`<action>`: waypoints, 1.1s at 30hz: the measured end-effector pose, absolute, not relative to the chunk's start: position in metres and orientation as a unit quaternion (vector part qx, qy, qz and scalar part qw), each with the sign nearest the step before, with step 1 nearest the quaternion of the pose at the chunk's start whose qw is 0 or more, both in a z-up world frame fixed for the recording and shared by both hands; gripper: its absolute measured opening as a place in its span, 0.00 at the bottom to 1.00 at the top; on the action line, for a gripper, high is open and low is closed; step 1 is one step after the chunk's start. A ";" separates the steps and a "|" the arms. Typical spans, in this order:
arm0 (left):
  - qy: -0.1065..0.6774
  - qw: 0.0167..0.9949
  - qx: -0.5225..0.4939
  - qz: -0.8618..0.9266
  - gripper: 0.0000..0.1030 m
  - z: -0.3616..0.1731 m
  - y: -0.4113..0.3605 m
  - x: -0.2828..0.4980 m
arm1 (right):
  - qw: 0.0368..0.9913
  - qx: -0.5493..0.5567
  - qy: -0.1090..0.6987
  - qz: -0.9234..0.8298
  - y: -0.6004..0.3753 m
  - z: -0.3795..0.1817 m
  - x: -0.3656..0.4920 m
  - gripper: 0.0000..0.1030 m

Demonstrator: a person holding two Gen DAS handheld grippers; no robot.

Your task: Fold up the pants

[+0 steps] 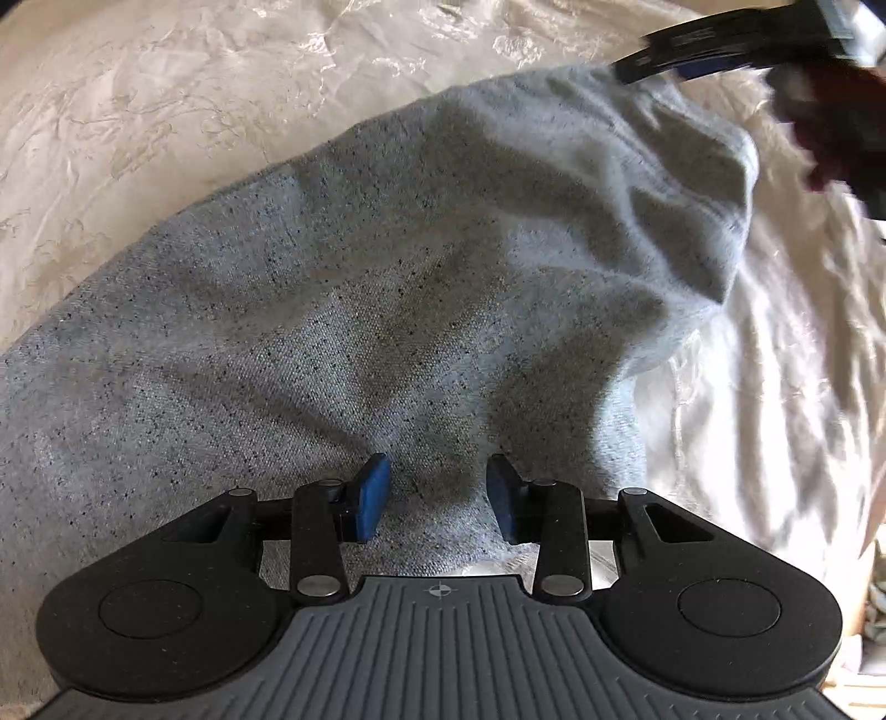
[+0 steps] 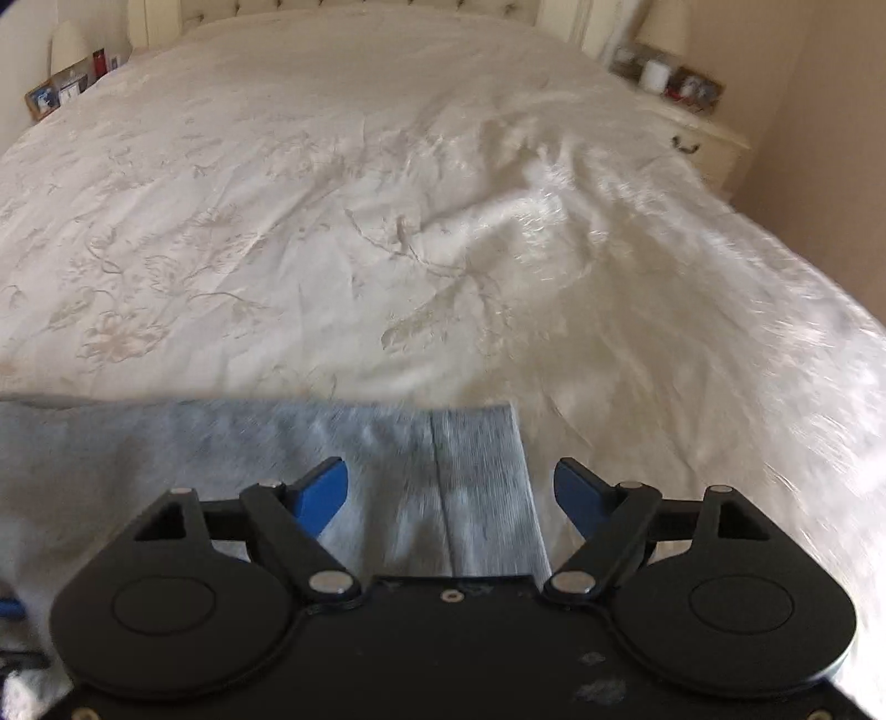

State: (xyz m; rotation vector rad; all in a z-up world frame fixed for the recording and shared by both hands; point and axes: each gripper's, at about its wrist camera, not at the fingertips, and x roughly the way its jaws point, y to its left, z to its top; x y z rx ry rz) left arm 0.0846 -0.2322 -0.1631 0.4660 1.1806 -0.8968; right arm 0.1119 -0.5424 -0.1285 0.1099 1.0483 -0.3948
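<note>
We see a cream embroidered bedspread (image 2: 343,221) under grey speckled pants (image 1: 332,288). Nearest us, our left gripper (image 1: 437,493) pinches a bunched fold of them between its blue pads. Our right gripper (image 2: 451,493) stands wide over the ribbed cuff (image 2: 482,476), gripping nothing; nightstands (image 2: 698,127) flank the far headboard (image 2: 332,8)

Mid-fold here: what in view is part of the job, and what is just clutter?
Job:
- speckled grey knit pants
- left claw, fabric bunched between its blue pads
- right claw, open above the cuff

Clutter:
- cream embroidered bedspread
- white candle
- framed photo
</note>
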 end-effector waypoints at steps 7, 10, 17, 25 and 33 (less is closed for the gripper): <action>0.505 0.730 0.205 -0.412 0.36 -0.137 -0.216 0.097 | 0.841 0.080 0.520 -0.128 -0.544 -0.137 0.134 0.05; 0.491 0.748 0.196 -0.402 0.36 -0.127 -0.210 0.107 | 0.849 0.013 0.501 -0.165 -0.541 -0.131 0.141 0.04; 0.483 0.794 0.182 -0.322 0.36 -0.142 -0.208 0.168 | 0.820 0.006 0.540 -0.192 -0.544 -0.159 0.150 0.05; 0.523 0.776 0.209 -0.284 0.37 -0.169 -0.214 0.202 | 0.841 0.005 0.477 -0.255 -0.546 -0.124 0.125 0.42; 0.512 0.785 0.184 -0.296 0.37 -0.146 -0.197 0.156 | 0.895 0.052 0.436 -0.075 -0.452 -0.076 0.074 0.30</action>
